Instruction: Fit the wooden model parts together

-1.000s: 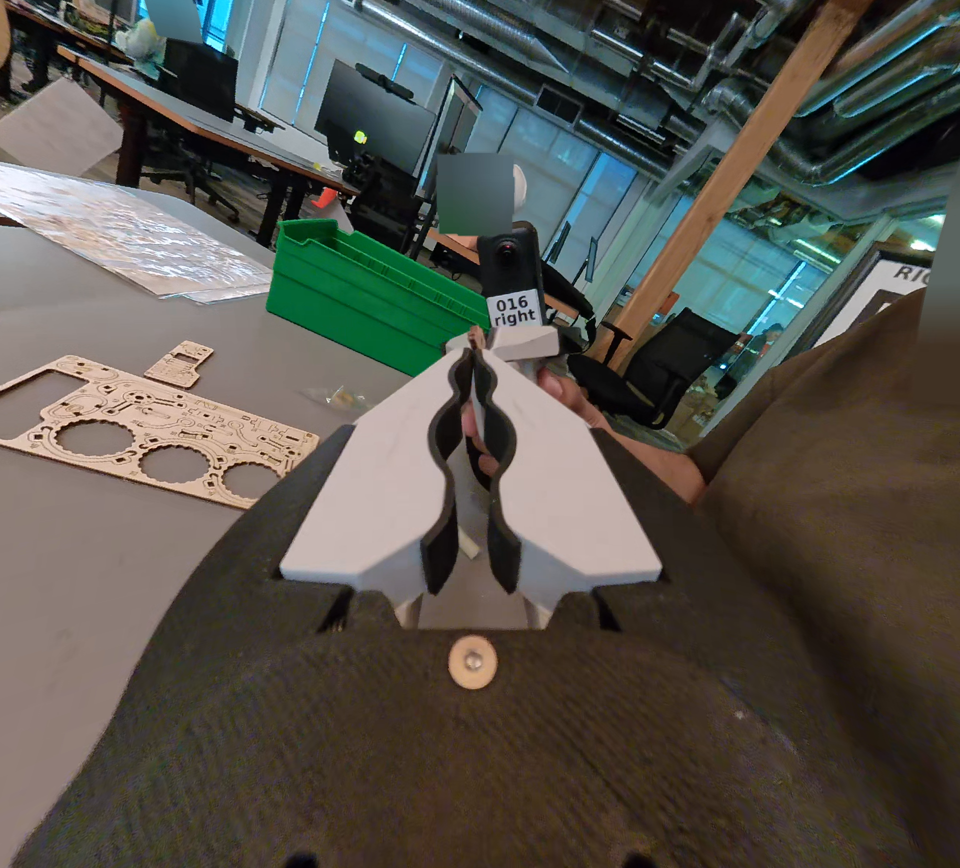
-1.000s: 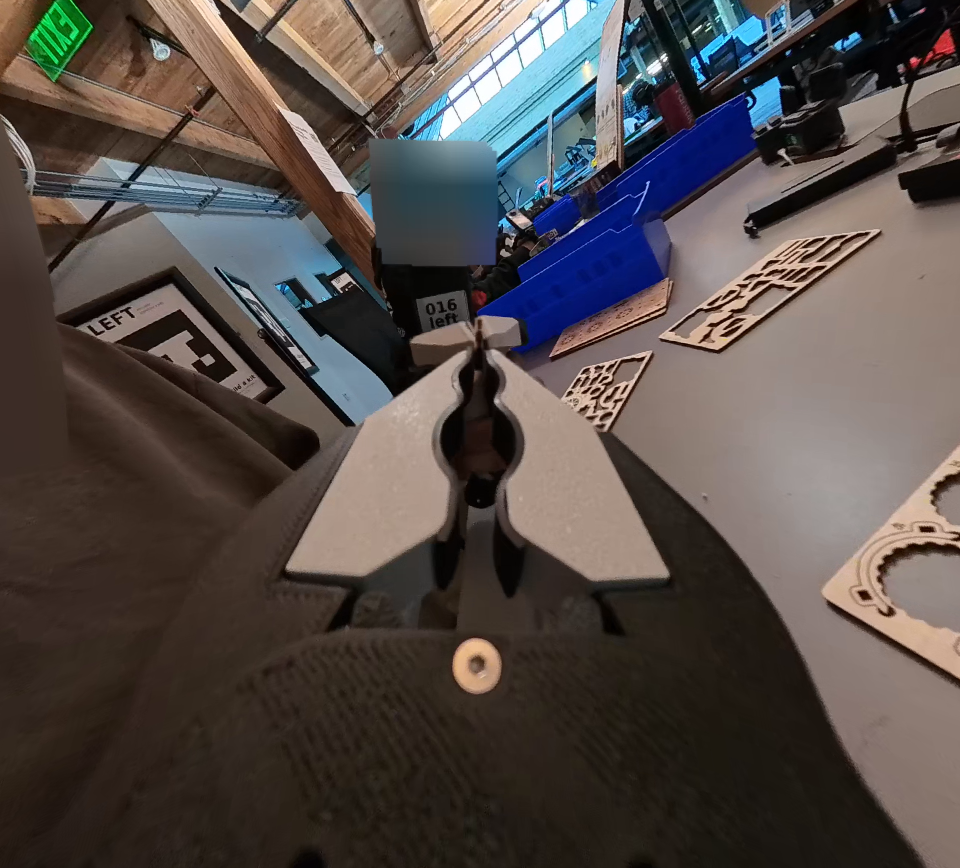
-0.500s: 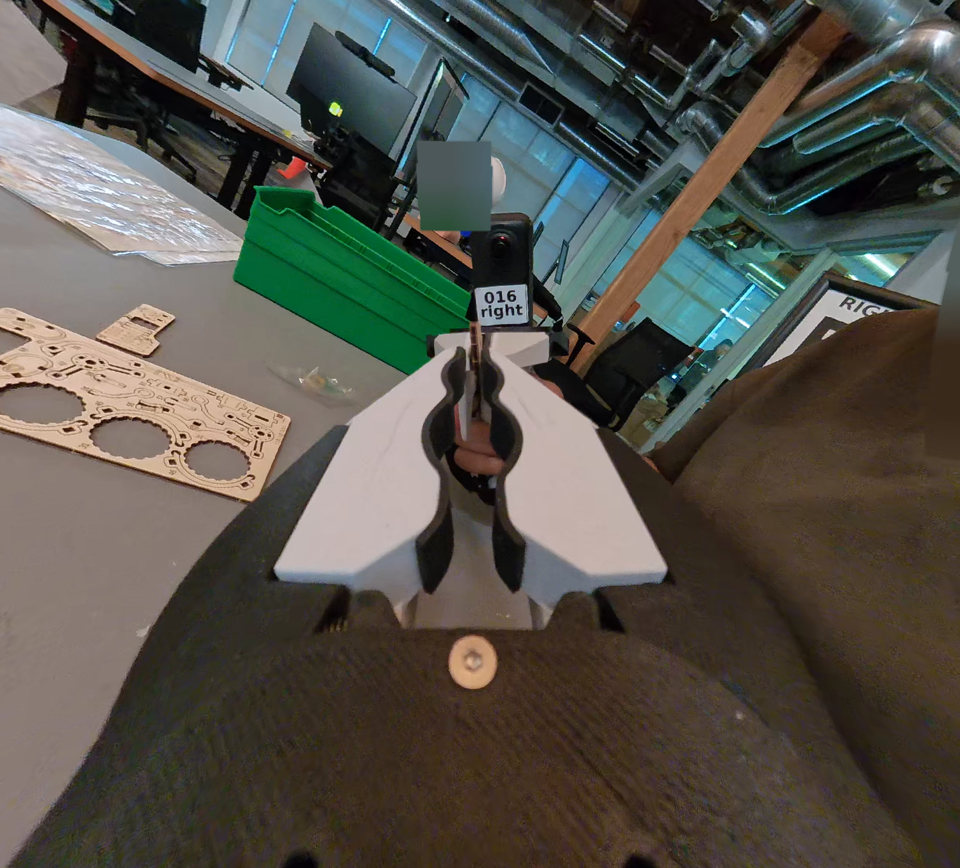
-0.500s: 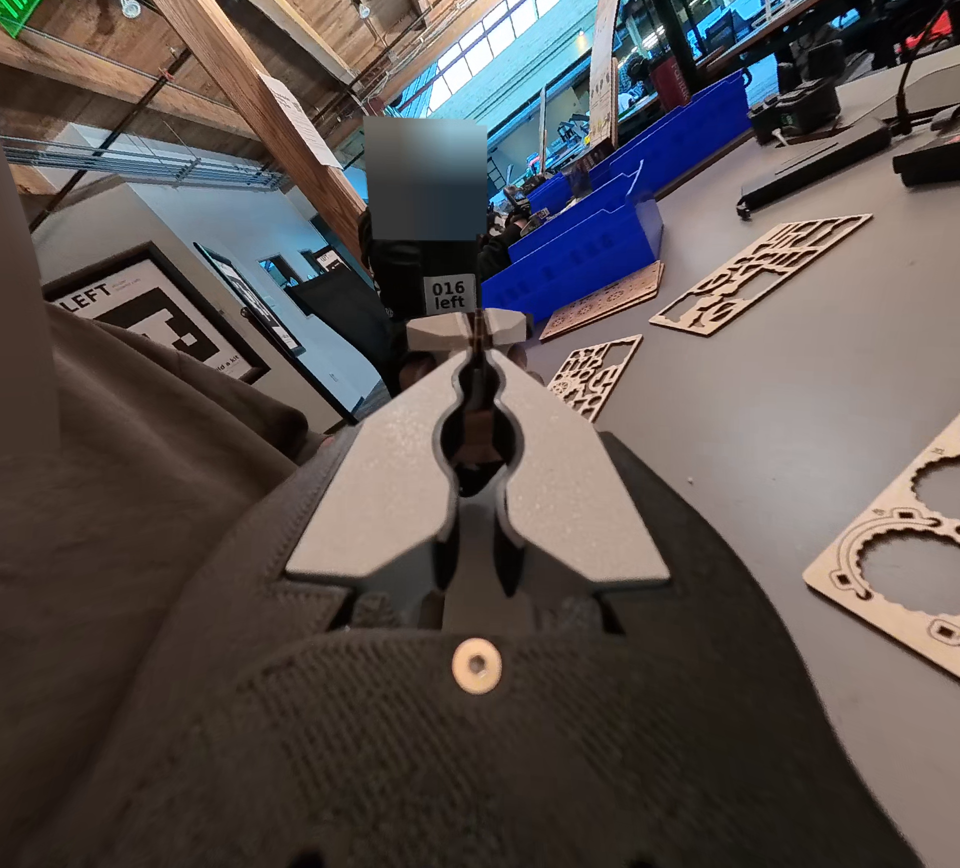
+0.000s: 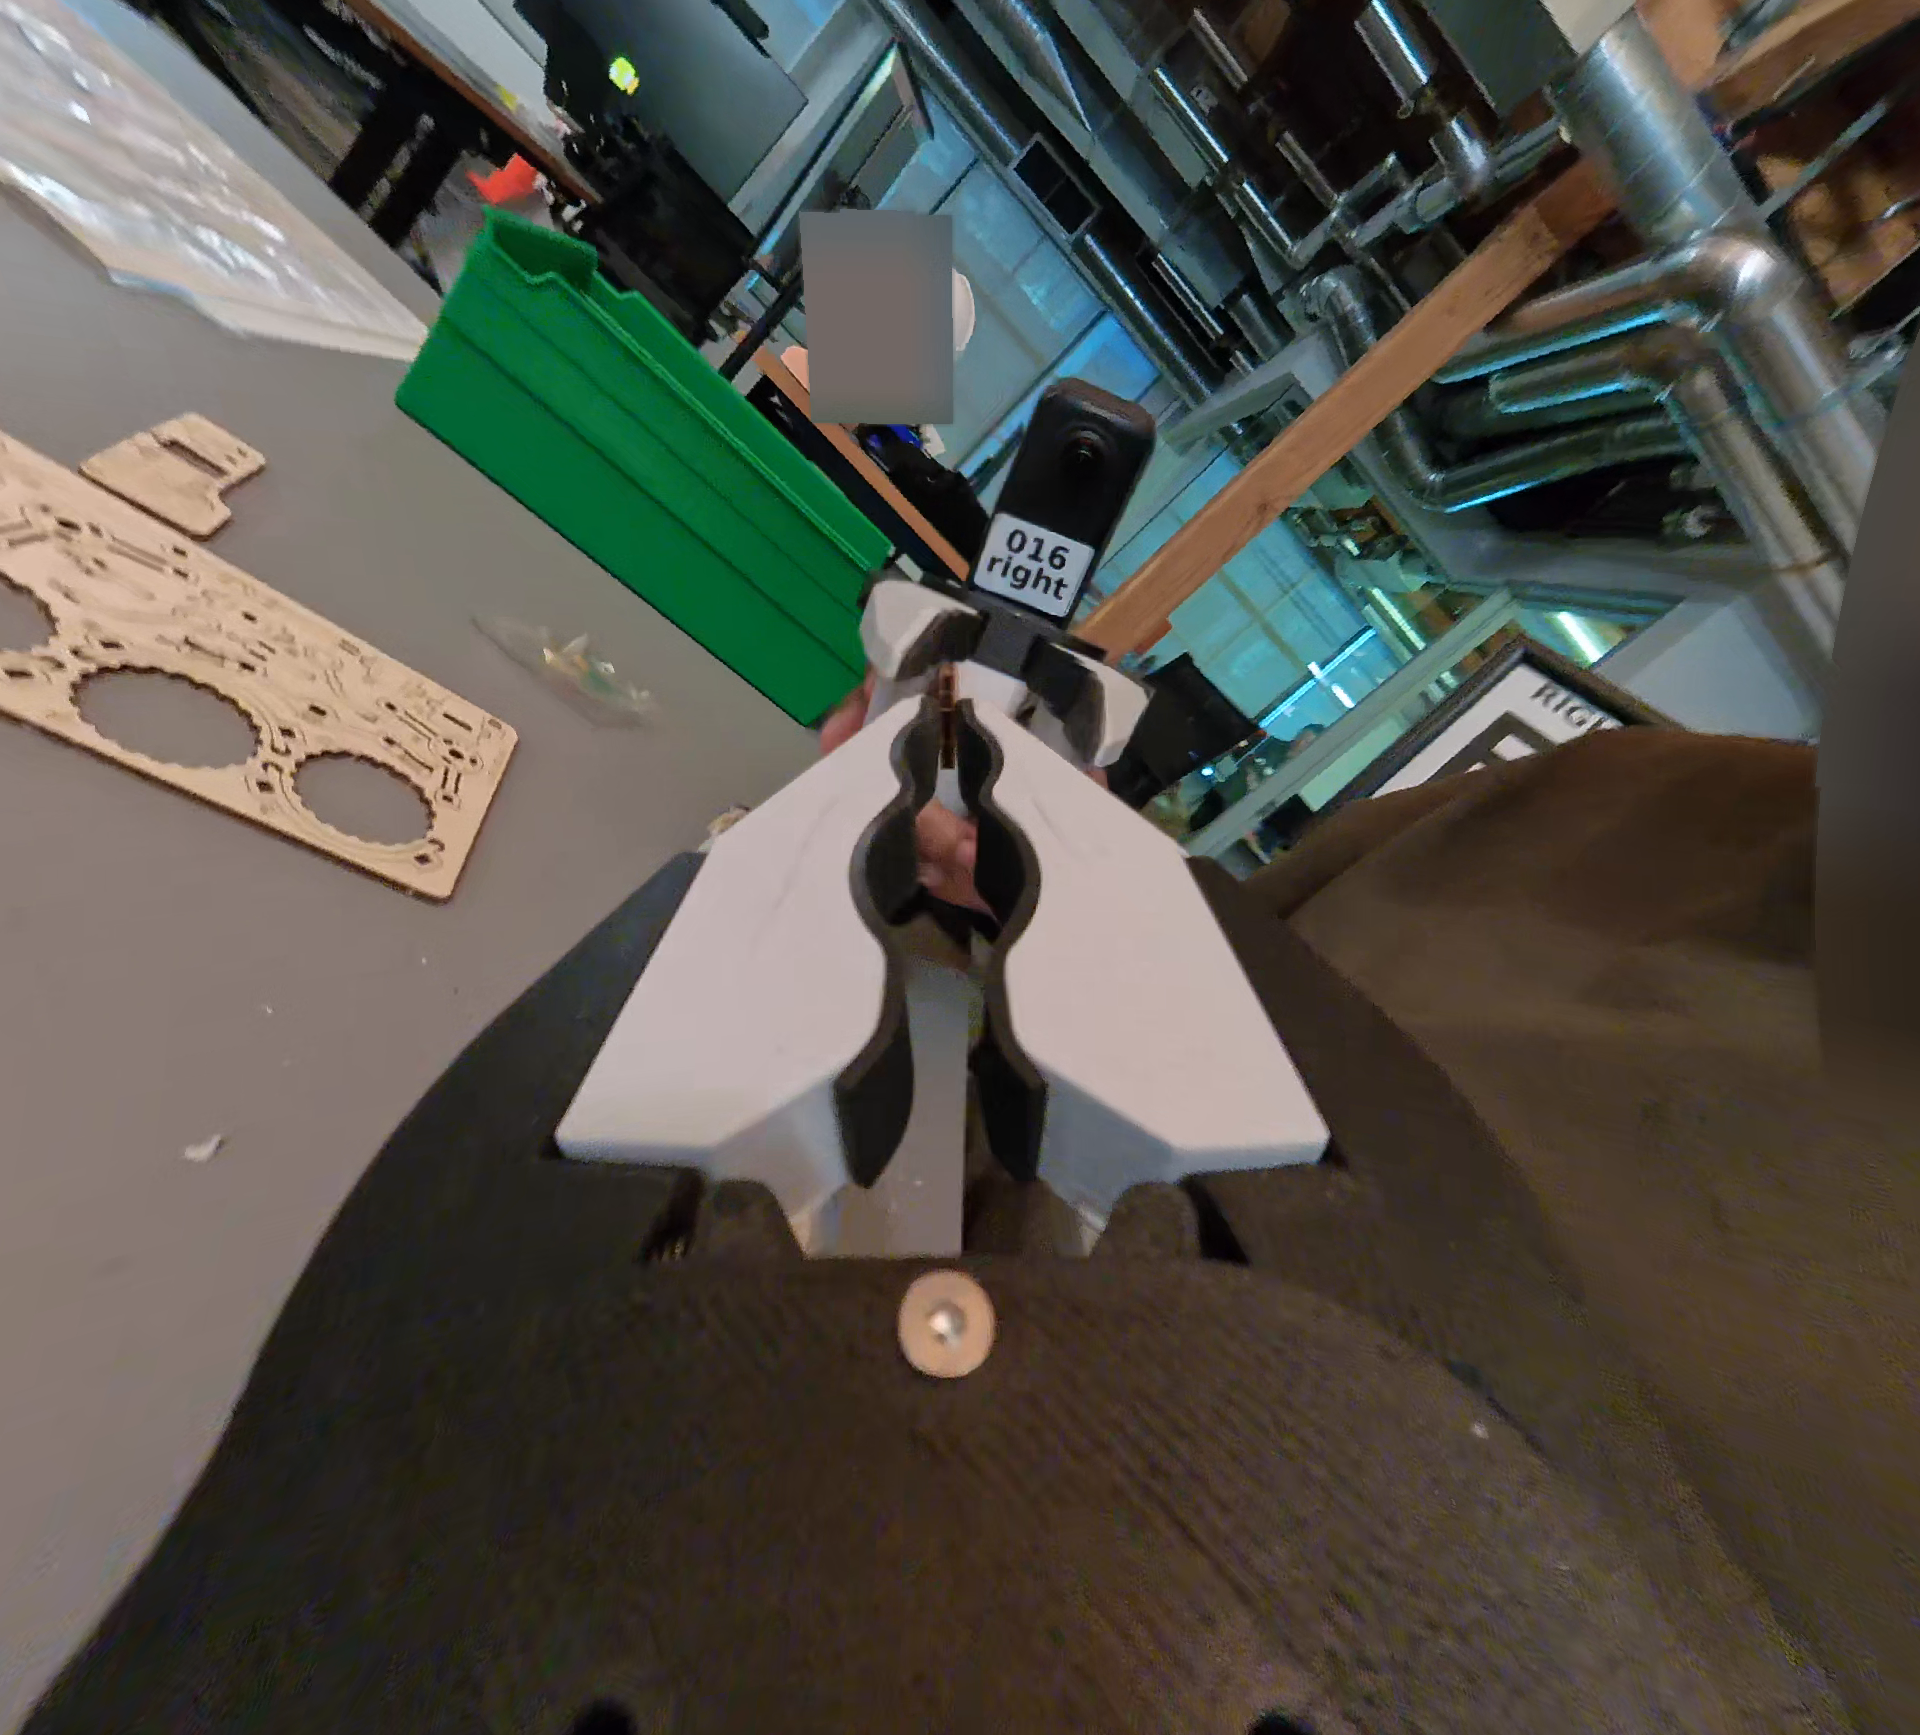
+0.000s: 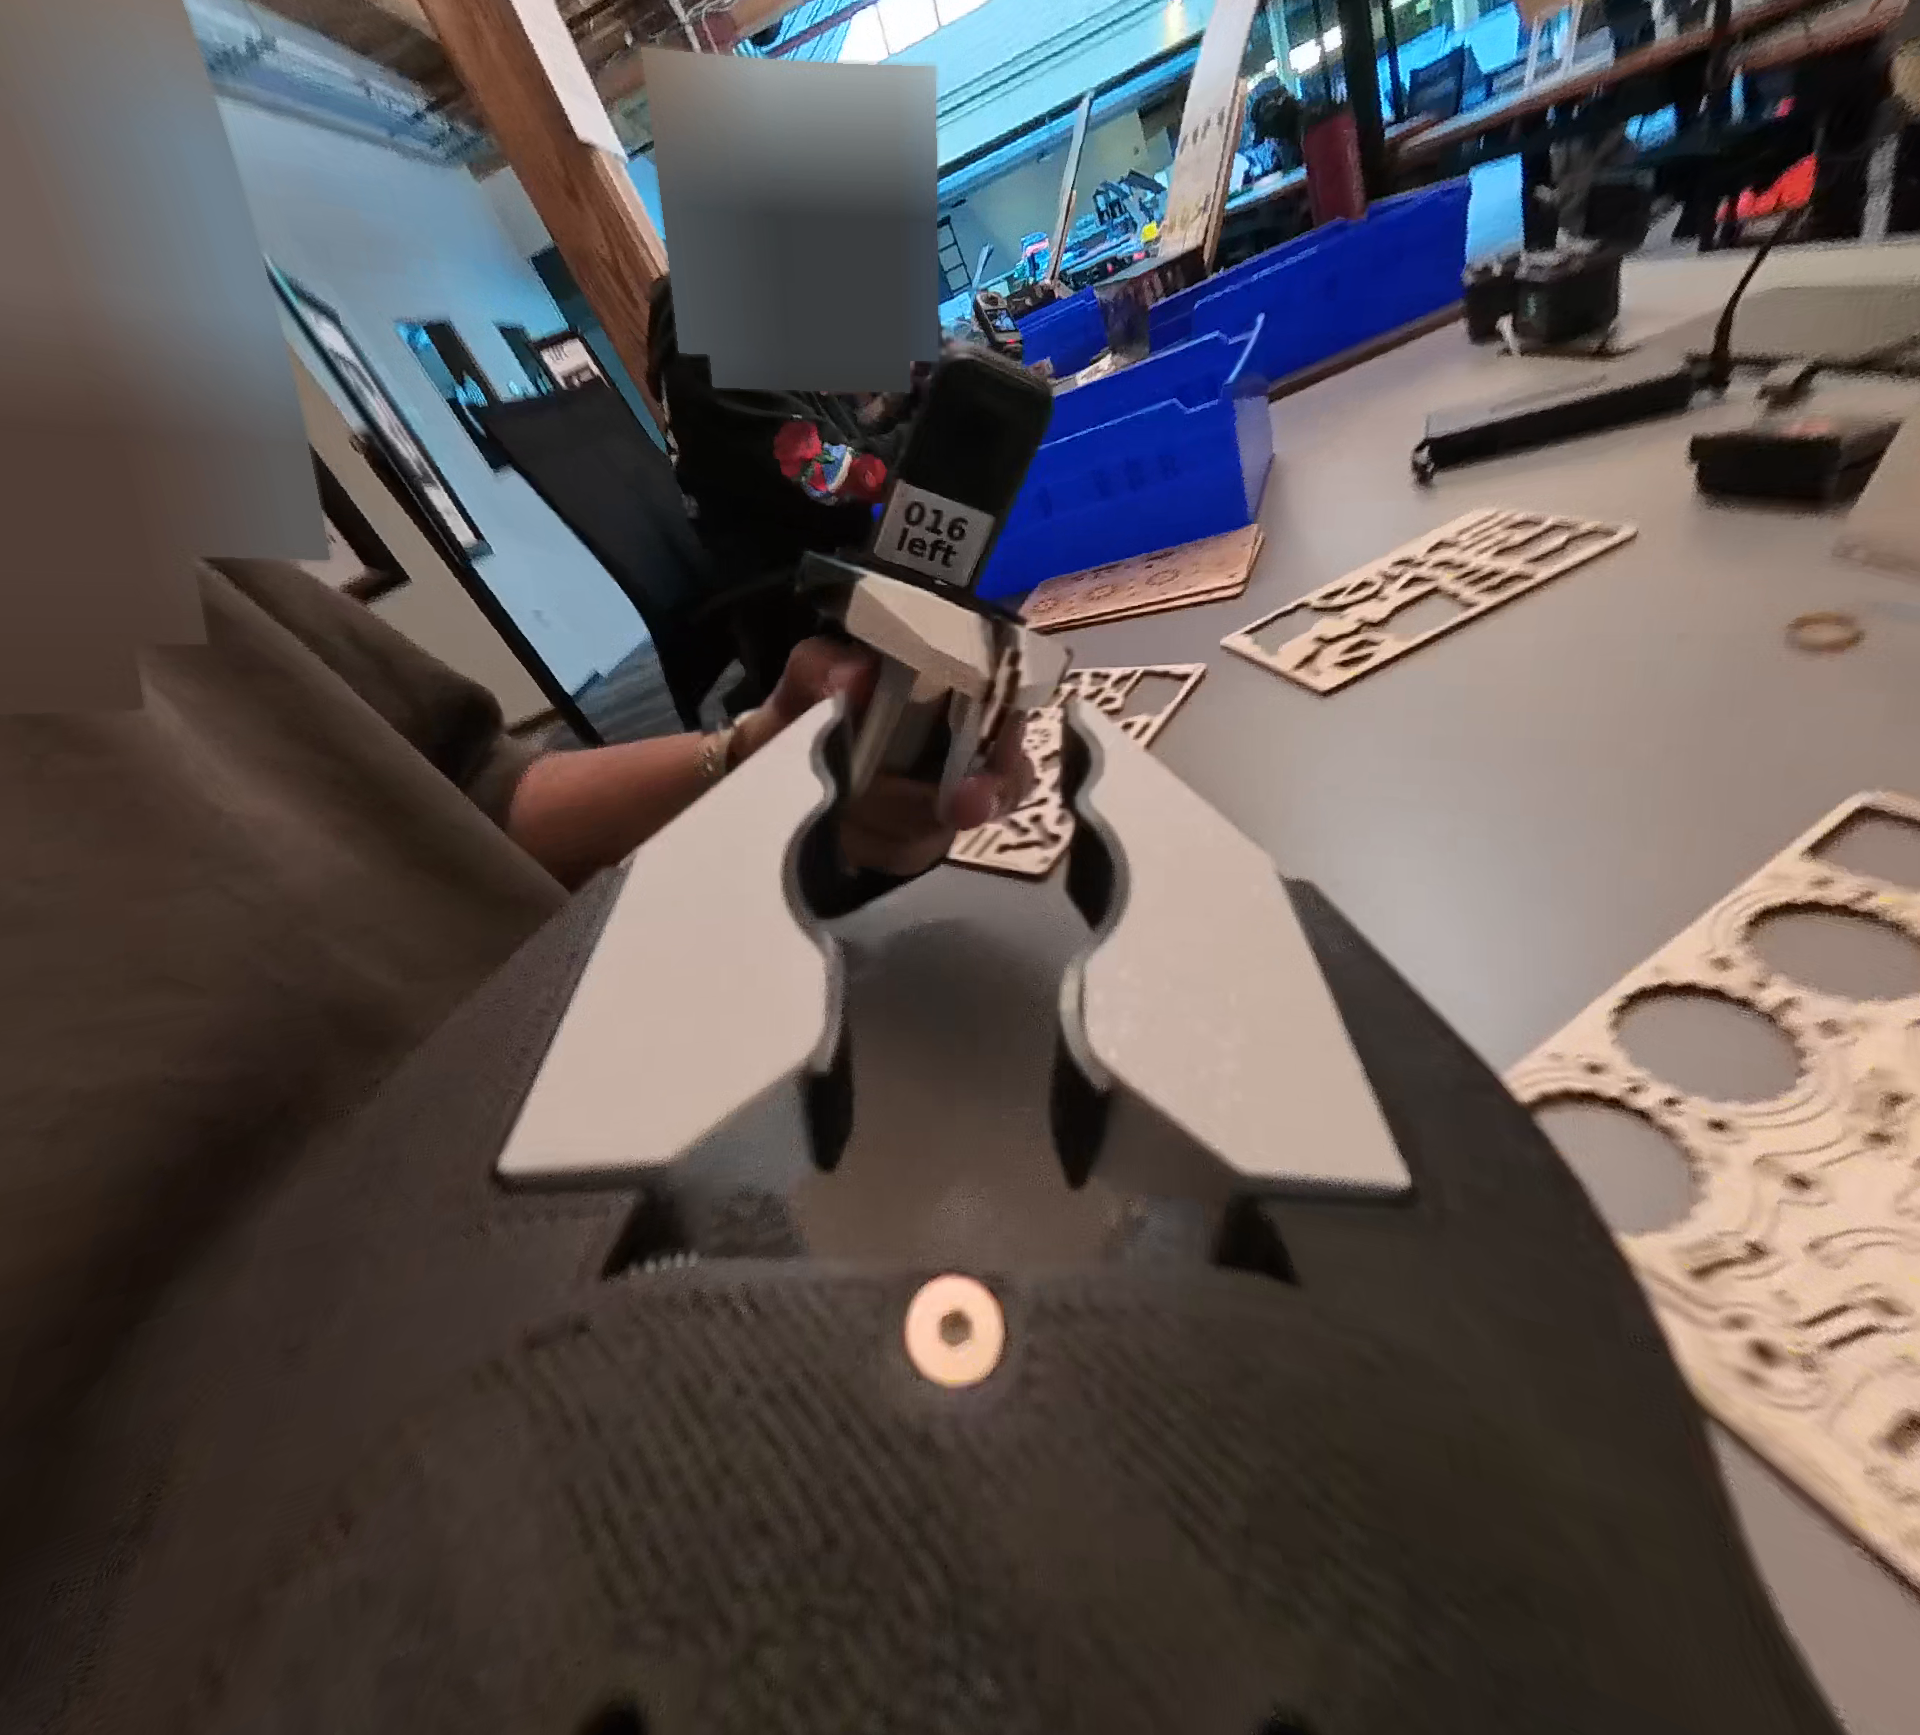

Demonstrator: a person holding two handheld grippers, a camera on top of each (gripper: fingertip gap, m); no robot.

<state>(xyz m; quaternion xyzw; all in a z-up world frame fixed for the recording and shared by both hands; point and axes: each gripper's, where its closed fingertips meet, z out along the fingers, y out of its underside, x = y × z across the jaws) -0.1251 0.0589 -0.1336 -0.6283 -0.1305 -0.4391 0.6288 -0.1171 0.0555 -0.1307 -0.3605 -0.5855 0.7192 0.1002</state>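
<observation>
My left gripper (image 5: 943,706) is shut on a thin wooden part (image 5: 947,729), held edge-on between its tips above the table. My right gripper (image 6: 951,740) is open and empty. It faces the left gripper (image 6: 935,662) closely, tip to tip. In the left wrist view the right gripper (image 5: 997,683) shows just beyond the wooden part with its jaws spread. In the right wrist view the wooden part is too blurred to make out. A hand (image 6: 904,812) holds the left gripper.
A grey table (image 5: 260,1010) carries a punched wooden sheet (image 5: 239,729), a small wooden piece (image 5: 171,472), a small plastic bag (image 5: 571,659) and a green bin (image 5: 623,480). To the right lie more wooden sheets (image 6: 1766,1114) (image 6: 1423,594), blue bins (image 6: 1143,459) and a ring (image 6: 1823,632). My left and right fingertips are right by each other.
My right gripper has opened and let go of the wooden part, and drawn back a little. My left gripper still holds the part. Both views have tilted.
</observation>
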